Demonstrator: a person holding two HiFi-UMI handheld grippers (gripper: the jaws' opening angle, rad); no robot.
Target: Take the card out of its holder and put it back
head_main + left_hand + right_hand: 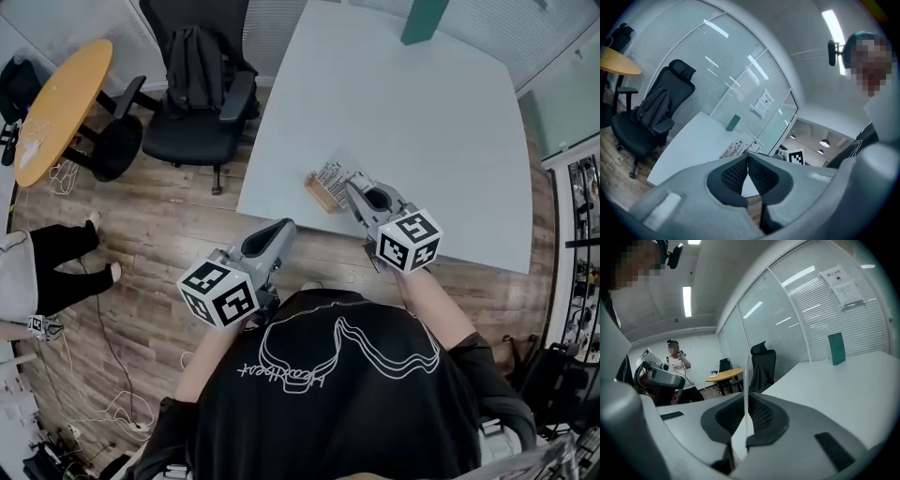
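Obs., head view: card is seen at the near edge of the white surface, directly over the wooden holder, printed face showing. Whether its lower edge sits in the holder slot cannot be told.

R hand-held gripper is clamped on the card. In the right gripper view the card is seen edge-on as a thin upright line, pinched betw. the ribbed pads. Jaws are narrow, apart only by the card's thickness.

L hand-held gripper is held off the surface, over the wood floor, to the left of the holder and apart from it. In the left gripper view it is closed w/ tips touching and nothing betw. them. Beyond the tips, the card's print lines and the marker cube of the R unit are seen.

Surroundings: a green upright block is noted at the far end of the surface. An office chair w/ a dark bag on it and a round yellow table are noted at upper left. A 2nd person is noted at the left edge.
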